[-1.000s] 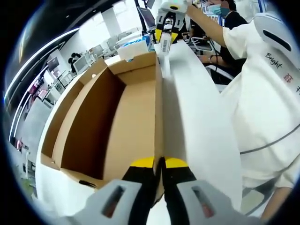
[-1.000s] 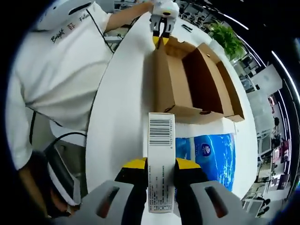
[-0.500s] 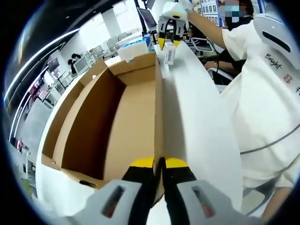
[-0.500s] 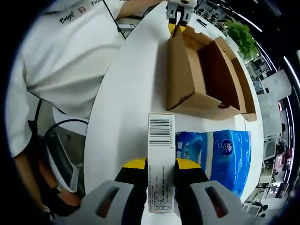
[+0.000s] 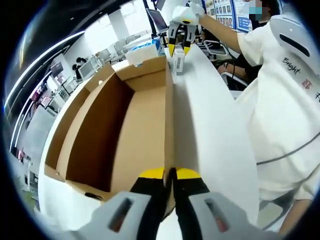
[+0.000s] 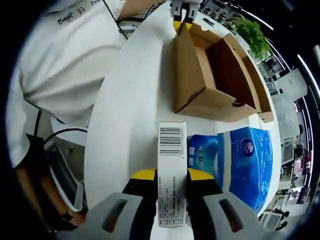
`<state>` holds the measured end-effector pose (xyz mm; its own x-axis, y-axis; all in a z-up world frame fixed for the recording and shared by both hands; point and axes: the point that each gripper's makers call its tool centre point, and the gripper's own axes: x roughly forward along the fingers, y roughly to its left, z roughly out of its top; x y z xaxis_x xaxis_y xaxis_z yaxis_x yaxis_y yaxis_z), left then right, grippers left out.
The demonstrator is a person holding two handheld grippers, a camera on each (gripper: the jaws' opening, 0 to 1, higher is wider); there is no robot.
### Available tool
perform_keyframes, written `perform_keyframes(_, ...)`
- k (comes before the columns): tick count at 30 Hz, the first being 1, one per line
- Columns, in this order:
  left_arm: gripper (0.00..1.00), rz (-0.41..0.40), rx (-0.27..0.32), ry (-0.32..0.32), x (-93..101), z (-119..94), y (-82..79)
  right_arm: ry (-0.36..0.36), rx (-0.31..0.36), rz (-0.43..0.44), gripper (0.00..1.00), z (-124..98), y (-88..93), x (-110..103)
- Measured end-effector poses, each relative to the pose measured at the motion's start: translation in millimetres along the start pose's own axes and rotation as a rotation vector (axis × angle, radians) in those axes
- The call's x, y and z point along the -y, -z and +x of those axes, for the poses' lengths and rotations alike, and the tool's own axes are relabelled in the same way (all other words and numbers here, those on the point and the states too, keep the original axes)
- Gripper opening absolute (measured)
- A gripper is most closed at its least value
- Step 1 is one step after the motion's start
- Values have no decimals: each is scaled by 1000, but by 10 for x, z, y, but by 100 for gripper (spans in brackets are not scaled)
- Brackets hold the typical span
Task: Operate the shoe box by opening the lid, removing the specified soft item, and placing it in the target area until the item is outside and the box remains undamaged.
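Looking along the left gripper (image 5: 170, 175) in the left gripper view, we see its jaws pressed together on the near wall of the cardboard shoe box (image 5: 125, 125), steadying it. No lid covers the box; the interior that shows is bare brown card. At the far end, the right gripper (image 5: 179, 47) holds a small white carton (image 5: 178, 61) over the white table (image 5: 210, 135), just past the box's far corner. A person in a white shirt (image 5: 280, 100) stands close alongside.

Turning to the right gripper view, we see the right gripper (image 6: 170, 177) pinching the white carton (image 6: 170, 175), barcode up, above the table (image 6: 130, 115). The box (image 6: 215, 75) lies ahead, apart from the carton, with the left gripper (image 6: 182, 12) on its far edge. A blue tissue pack (image 6: 240, 160) sits just right of the carton.

We judge opening and removal done, the box looking undamaged; setting the carton down remains. The tissue pack crowds the right side; bare table to the left looks free.
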<state>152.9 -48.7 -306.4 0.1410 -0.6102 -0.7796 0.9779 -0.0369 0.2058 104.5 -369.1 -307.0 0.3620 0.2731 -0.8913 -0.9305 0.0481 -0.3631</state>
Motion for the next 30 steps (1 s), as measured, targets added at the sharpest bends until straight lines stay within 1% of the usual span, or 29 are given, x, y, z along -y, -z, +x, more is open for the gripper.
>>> perform_keyframes(2,4,0,0,-1,1,0,0,3,-1,-3,20,0,-2,3)
perform_keyframes(4,4,1,2,-2,1,-1,-1,9,3,18,20,-2,-7,17)
perform_keyframes(7,4,2,2,-3,4,0,-1,27,0,0,20,-6,2,52)
perform_keyframes(13,5,3,3,-4,7,-1,-1,19,-14,-14,21,15,23,28)
perform_keyframes(15,5,4,3,-4,8,-1,-2,33,-17,-21,21,20,30,48)
perform_keyframes(16,5,4,4,-5,8,-1,-2,38,-15,6,21,14,32,58)
perform_keyframes(18,5,5,6,-5,7,-2,-2,91,6,-9,21,-13,-1,160)
perform_keyframes(22,5,5,6,-5,6,-2,-2,73,17,9,20,-28,-7,126)
perform_keyframes(23,5,5,6,-6,6,-2,-3,96,11,-12,20,-27,-6,142)
perform_keyframes(25,5,5,6,-5,5,-2,-3,98,13,-3,20,-29,-10,131)
perform_keyframes(30,5,5,6,-4,5,-2,-3,145,25,-50,20,-39,10,135)
